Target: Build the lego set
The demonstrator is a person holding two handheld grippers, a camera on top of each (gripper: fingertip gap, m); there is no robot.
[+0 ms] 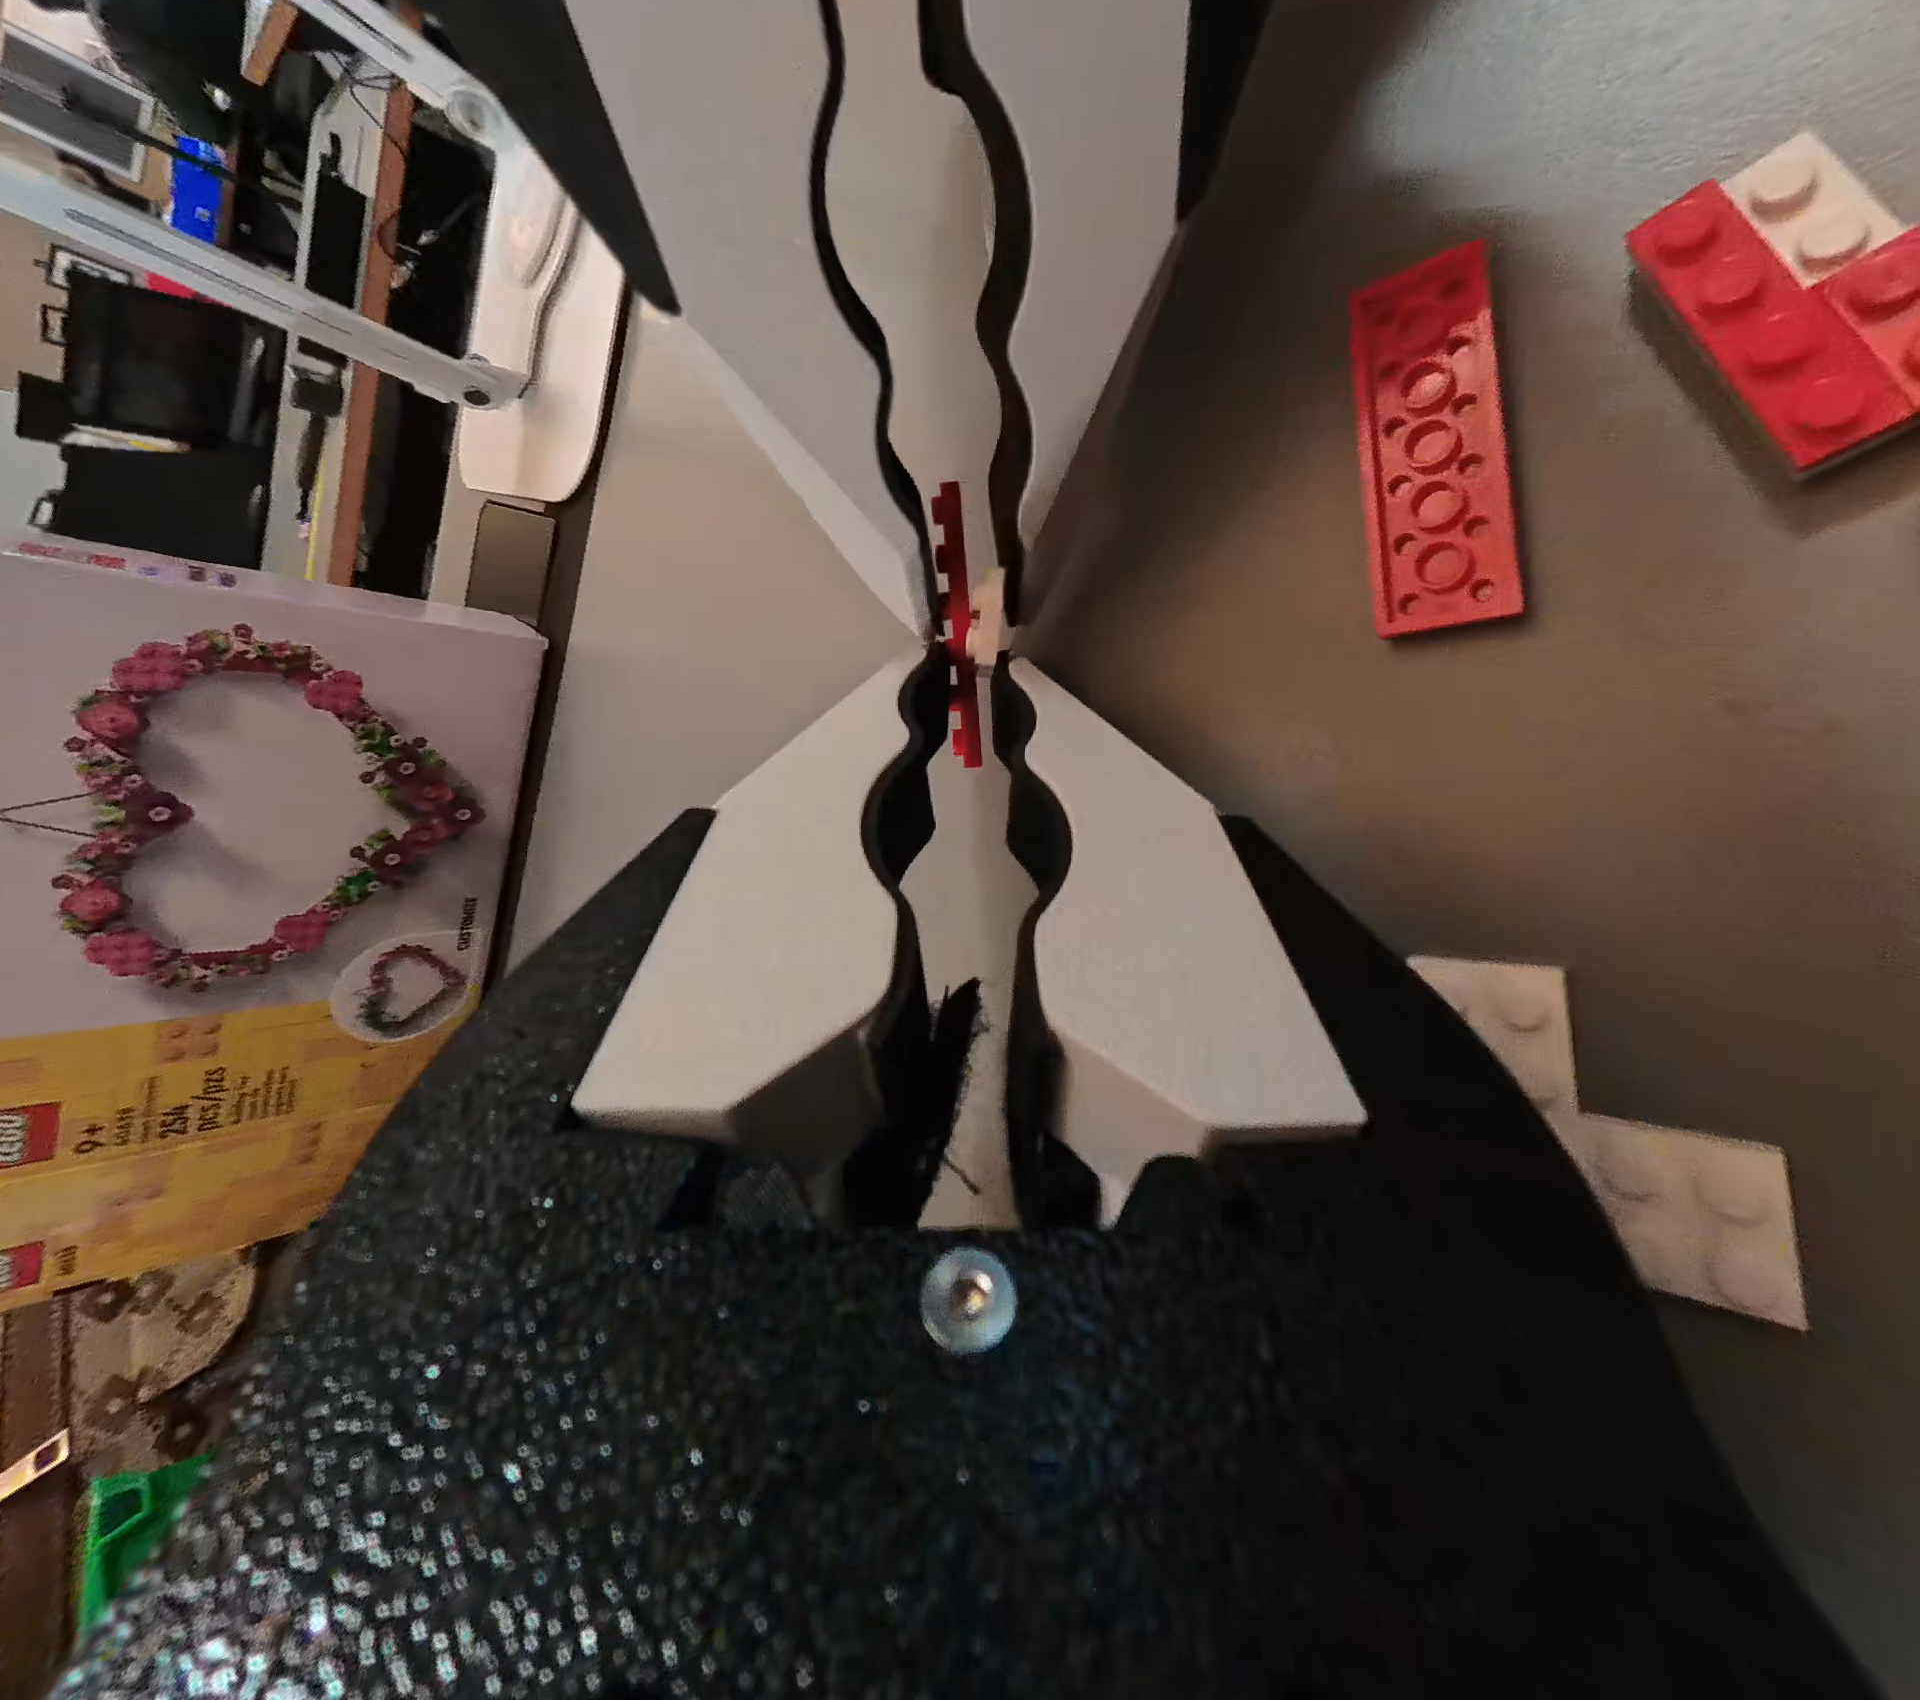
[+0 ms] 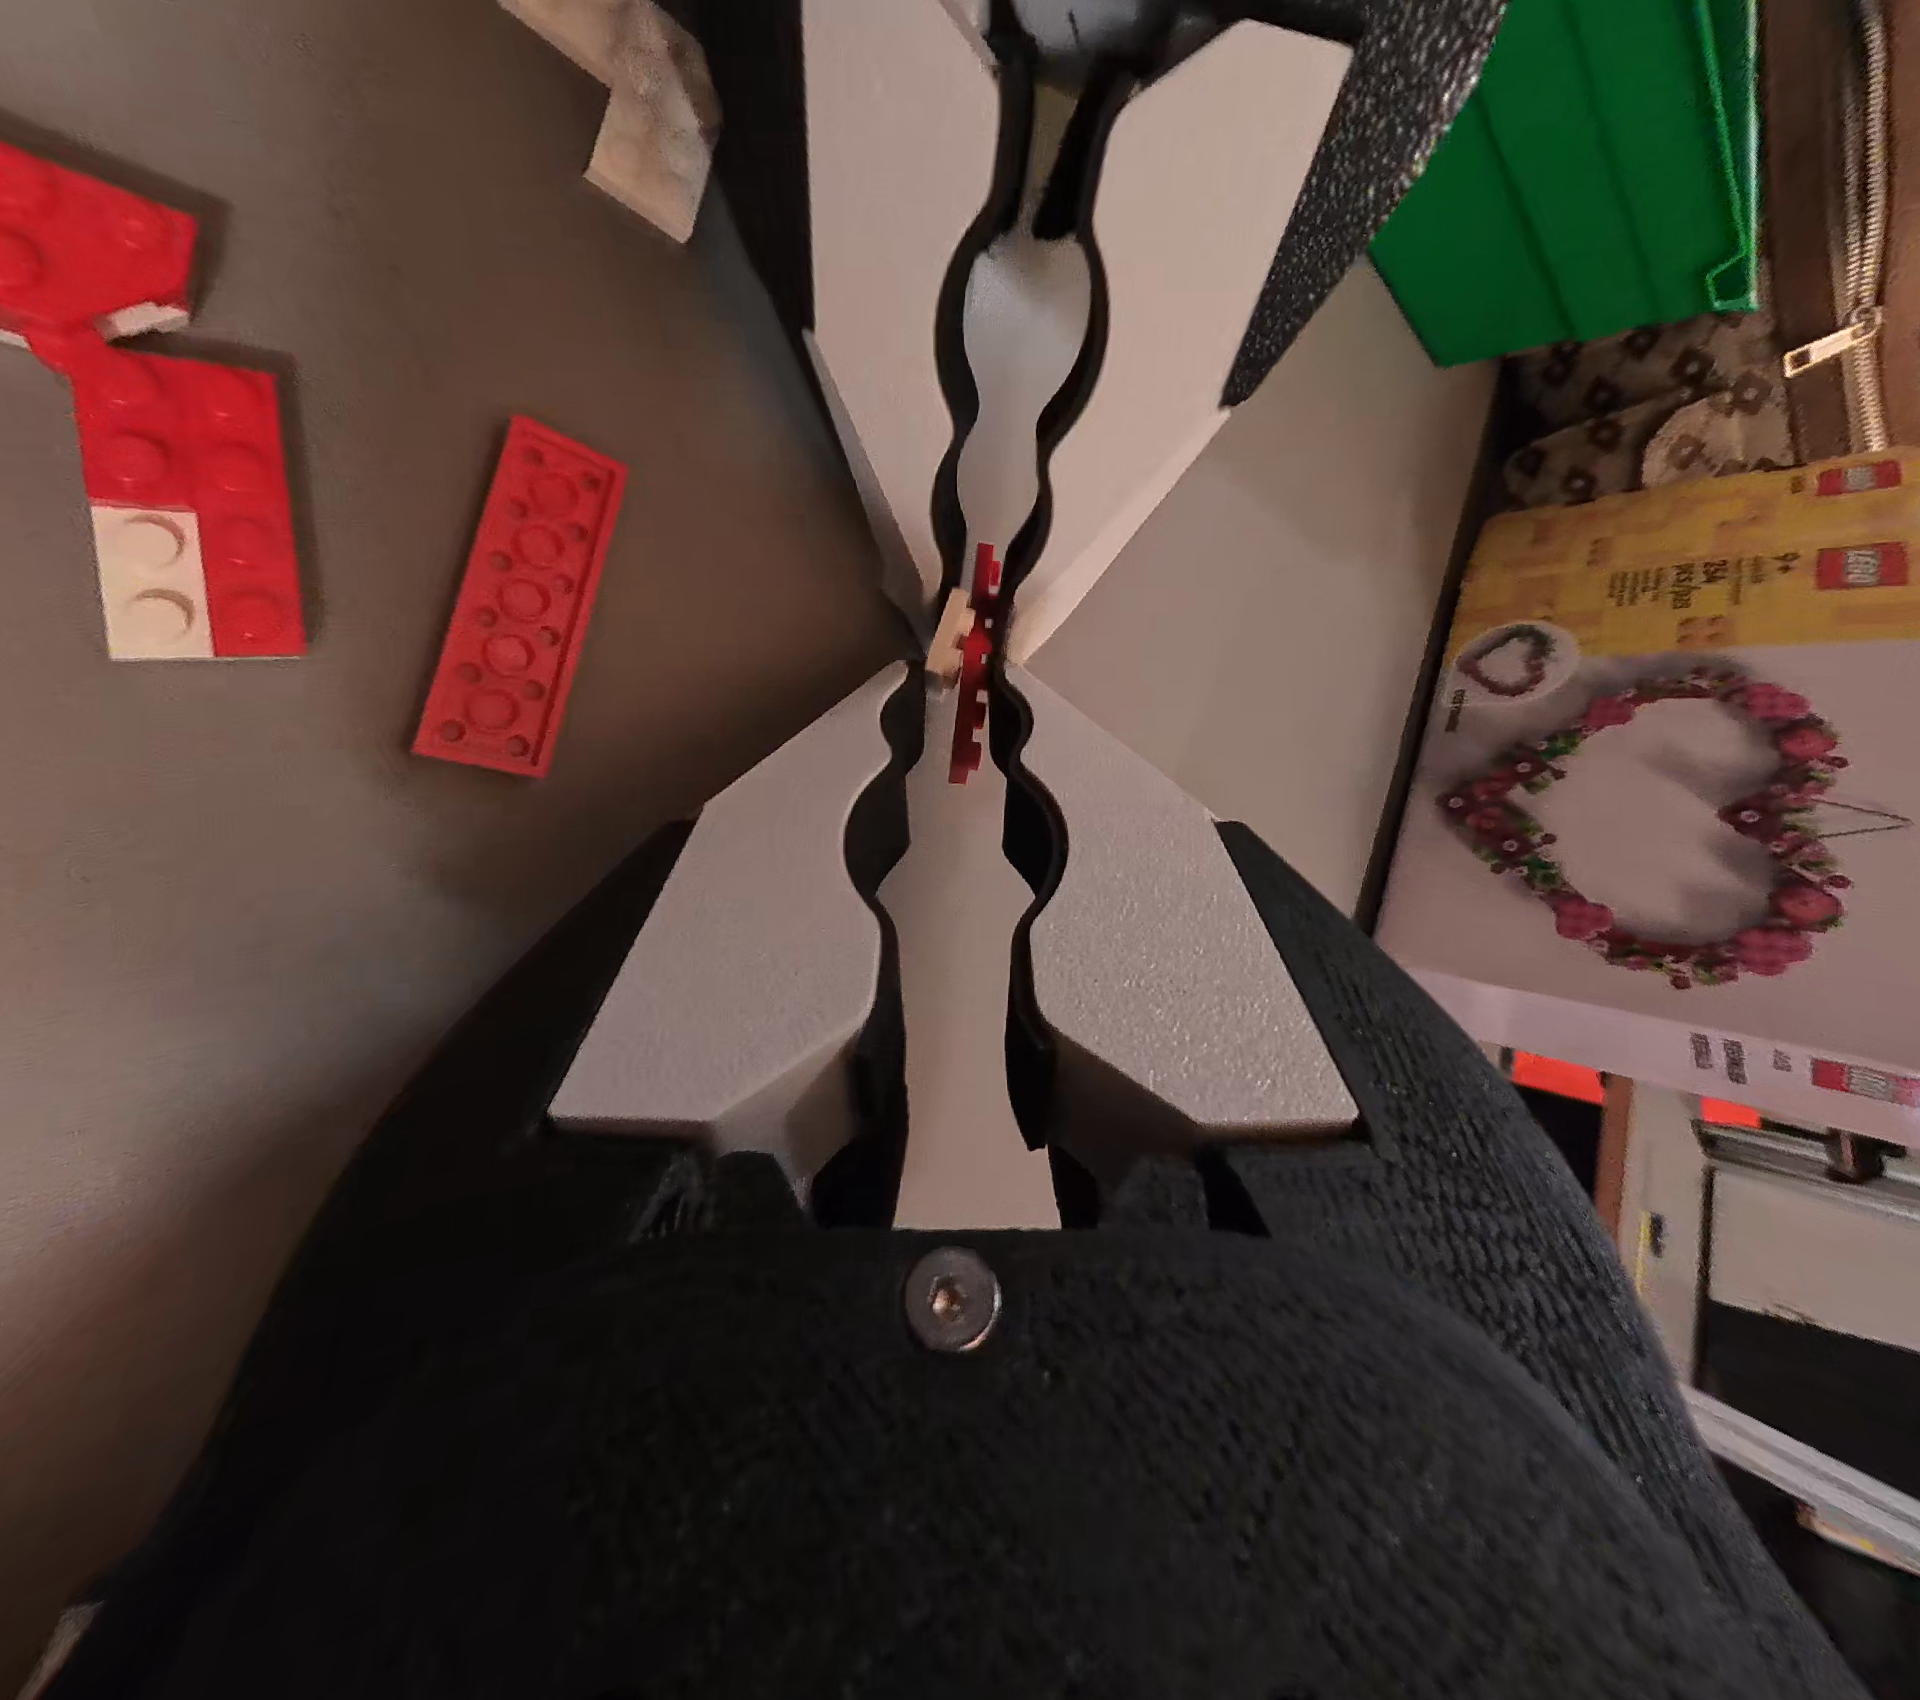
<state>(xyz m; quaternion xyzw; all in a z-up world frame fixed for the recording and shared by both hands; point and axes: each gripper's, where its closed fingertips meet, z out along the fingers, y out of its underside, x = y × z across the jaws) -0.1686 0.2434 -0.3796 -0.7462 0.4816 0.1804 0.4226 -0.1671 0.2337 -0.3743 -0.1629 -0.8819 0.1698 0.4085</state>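
My two grippers meet tip to tip above the dark table. In the left wrist view, my left gripper (image 1: pixel 962 705) comes in from the bottom and the right gripper (image 1: pixel 966 570) from the top. Both are shut on a thin red plate (image 1: pixel 954 528) seen edge-on. A small white piece (image 1: pixel 987 611) is on its side at the meeting point. The right wrist view shows the same: right gripper (image 2: pixel 961 705) below, left gripper (image 2: pixel 982 580) above, red plate (image 2: pixel 971 715) and white piece (image 2: pixel 945 648) between them.
On the table lie an upside-down red plate (image 1: pixel 1439 445) (image 2: pixel 520 596), a red and white plate assembly (image 1: pixel 1787 320) (image 2: pixel 197 497) and a white stepped plate (image 1: pixel 1621 1162) (image 2: pixel 623 92). The set's box (image 1: pixel 249 871) (image 2: pixel 1662 767) and a green bin (image 2: pixel 1579 71) stand beside the table.
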